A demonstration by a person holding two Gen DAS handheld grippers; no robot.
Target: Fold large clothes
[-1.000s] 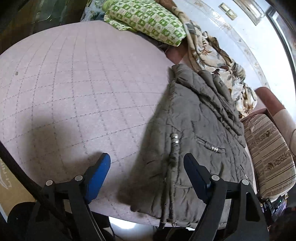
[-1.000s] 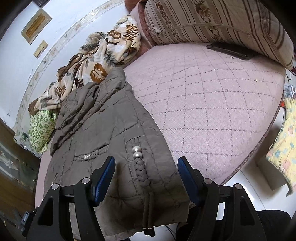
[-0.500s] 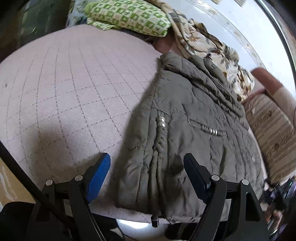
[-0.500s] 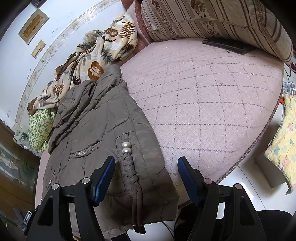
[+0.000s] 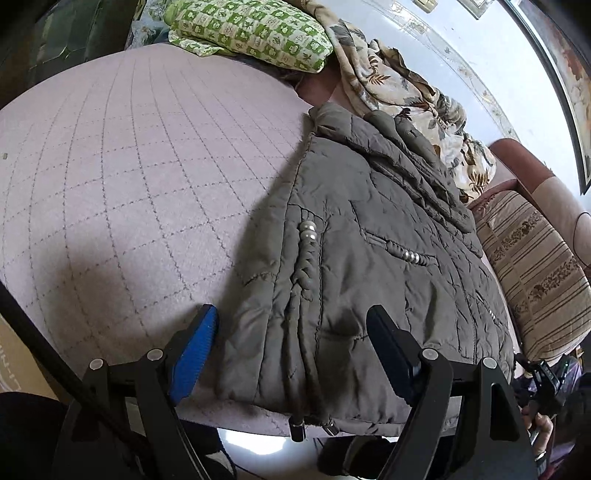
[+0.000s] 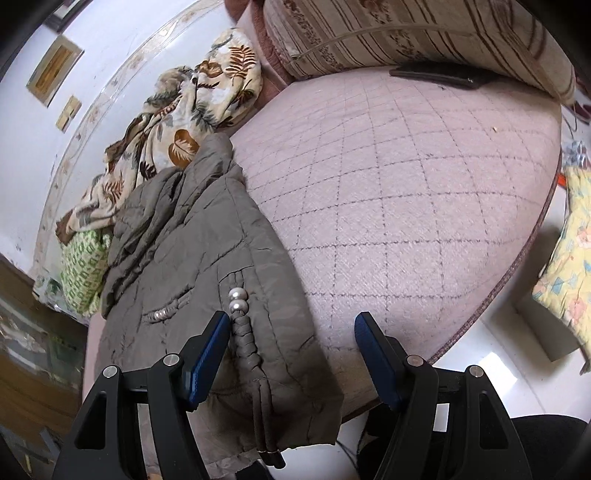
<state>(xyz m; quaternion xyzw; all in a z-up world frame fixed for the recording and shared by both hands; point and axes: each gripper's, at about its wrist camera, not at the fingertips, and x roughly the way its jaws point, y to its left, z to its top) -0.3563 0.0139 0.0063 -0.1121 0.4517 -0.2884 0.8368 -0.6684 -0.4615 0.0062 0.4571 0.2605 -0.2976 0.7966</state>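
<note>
Left wrist view first: the left gripper hangs over the near hem of the olive-grey quilted padded jacket, jaws spread wide with nothing pinched. The jacket lies flat and lengthwise on the pink quilted bed cover, collar toward the green-and-white checked pillow, hem and drawcord toggles spilling over the near edge; likely laid out so a fold can begin from the bottom. Compared with a second ago, the jacket fills more of the frame and sits more between the blue pads, and the picture has tilted a little.

Right wrist view now: the right gripper is parted too, empty, straddling the jacket's right hem corner and its braided pearl-beaded trim. The leaf-print blanket bunches by the wall. Against the earlier frame, the hem corner appears slightly closer and more centred.
</note>
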